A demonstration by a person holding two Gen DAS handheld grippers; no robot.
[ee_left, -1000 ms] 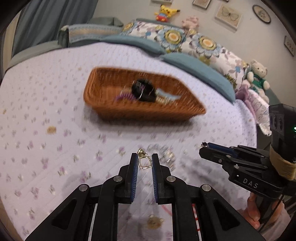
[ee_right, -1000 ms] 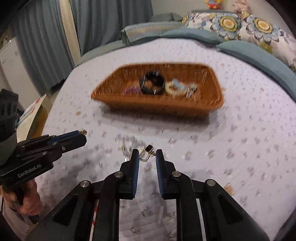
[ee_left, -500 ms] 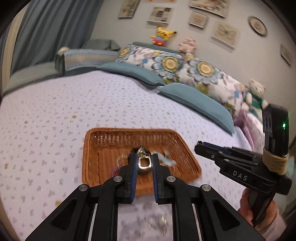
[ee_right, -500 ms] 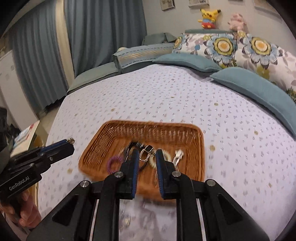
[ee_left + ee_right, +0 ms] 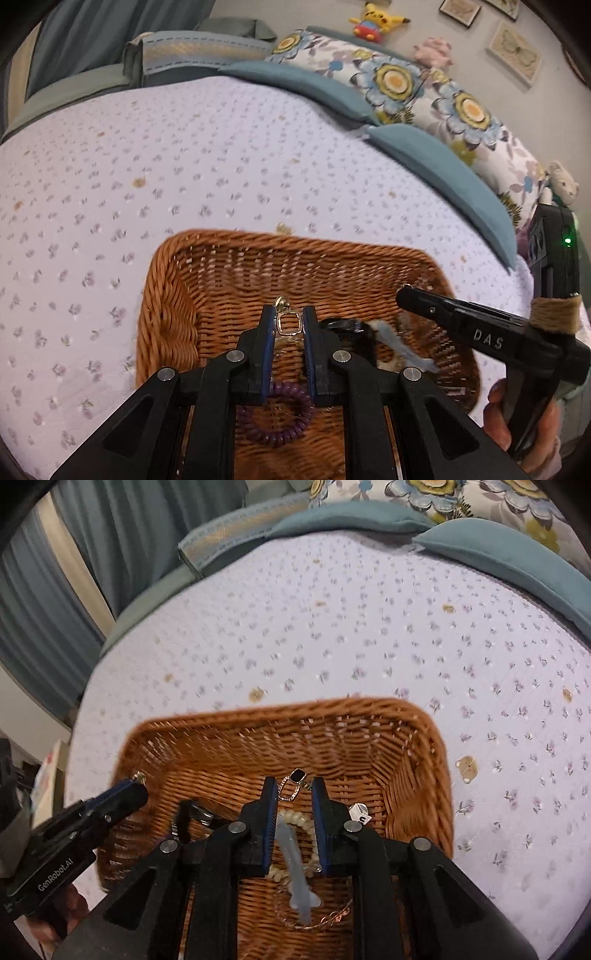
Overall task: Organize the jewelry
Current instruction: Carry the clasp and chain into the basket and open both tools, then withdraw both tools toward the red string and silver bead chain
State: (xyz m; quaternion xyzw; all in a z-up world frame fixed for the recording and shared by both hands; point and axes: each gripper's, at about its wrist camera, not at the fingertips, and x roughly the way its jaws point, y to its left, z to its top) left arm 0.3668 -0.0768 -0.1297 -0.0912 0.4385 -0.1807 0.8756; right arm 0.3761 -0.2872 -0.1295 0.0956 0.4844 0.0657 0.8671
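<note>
A brown wicker basket (image 5: pixel 170 295) (image 5: pixel 417 760) lies on the flowered bedspread. My left gripper (image 5: pixel 289 317) hangs over the basket's inside, shut on a gold square-framed earring (image 5: pixel 287 323). My right gripper (image 5: pixel 294 788) is over the same basket, shut on a gold earring with a black stone (image 5: pixel 293 783). Below the left gripper lies a purple coil hair tie (image 5: pixel 275 417) and a black band (image 5: pixel 343 325). Under the right gripper lie a pearl bracelet (image 5: pixel 299 818), a pale blue clip (image 5: pixel 297 871) and a thin gold chain (image 5: pixel 332 919).
The lilac bedspread (image 5: pixel 184 166) stretches around the basket. Teal and flowered pillows (image 5: pixel 424 88) line the far side, with plush toys (image 5: pixel 375 20) behind. Curtains (image 5: pixel 92 554) hang at the left. Each view shows the other gripper in a hand (image 5: pixel 517 417) at its edge.
Both grippers have travelled forward from the bedspread in front of the basket to above its inside, each still holding its earring. The basket now fills the lower part of both views.
</note>
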